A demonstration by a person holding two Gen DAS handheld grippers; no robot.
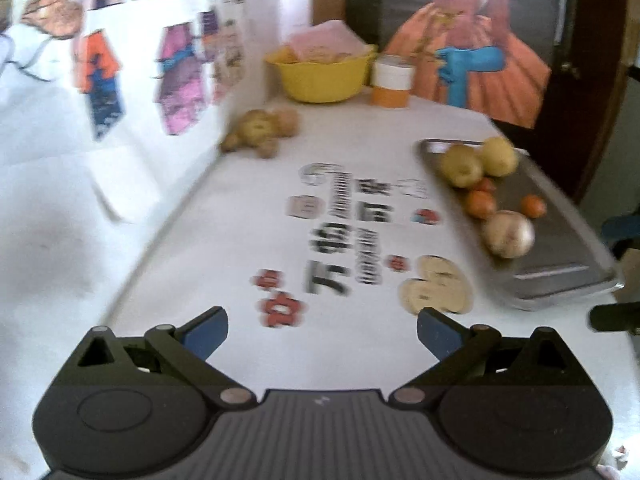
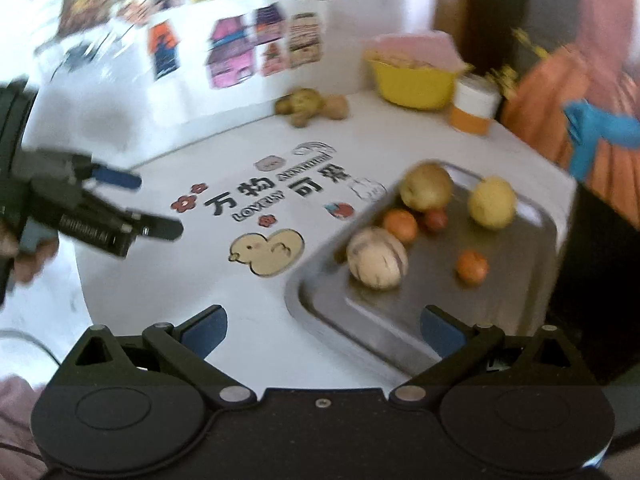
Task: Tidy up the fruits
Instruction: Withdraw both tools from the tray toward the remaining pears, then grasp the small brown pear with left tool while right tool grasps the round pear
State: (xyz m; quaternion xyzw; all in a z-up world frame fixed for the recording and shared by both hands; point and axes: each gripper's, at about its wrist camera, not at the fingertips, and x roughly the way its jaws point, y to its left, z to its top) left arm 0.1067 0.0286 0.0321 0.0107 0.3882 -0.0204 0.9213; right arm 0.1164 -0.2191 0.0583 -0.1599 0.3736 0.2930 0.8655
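A metal tray [image 2: 320, 308] on the right of the white table holds a pale striped round fruit [image 2: 376, 258], two oranges [image 2: 400, 224] [image 2: 472, 266], a small red fruit [image 2: 436, 220], a brownish-yellow fruit [image 2: 426, 186] and a yellow one [image 2: 492, 202]. My right gripper [image 2: 323, 330] hovers open and empty over the tray's near corner. My left gripper [image 1: 322, 332] hangs open and empty above the table's near-left part; in the right wrist view the left gripper [image 2: 156, 204] shows at the left, held by a hand. The tray [image 1: 560, 276] and the pale fruit [image 1: 508, 234] lie to its right.
A lumpy brown pile, maybe potatoes or ginger [image 2: 312, 106], sits at the back by the wall. A yellow bowl [image 2: 412, 80] and a white-and-orange canister [image 2: 474, 106] stand at the back right. The tablecloth has printed text and a duck picture [image 2: 268, 252]. Both views are motion-blurred.
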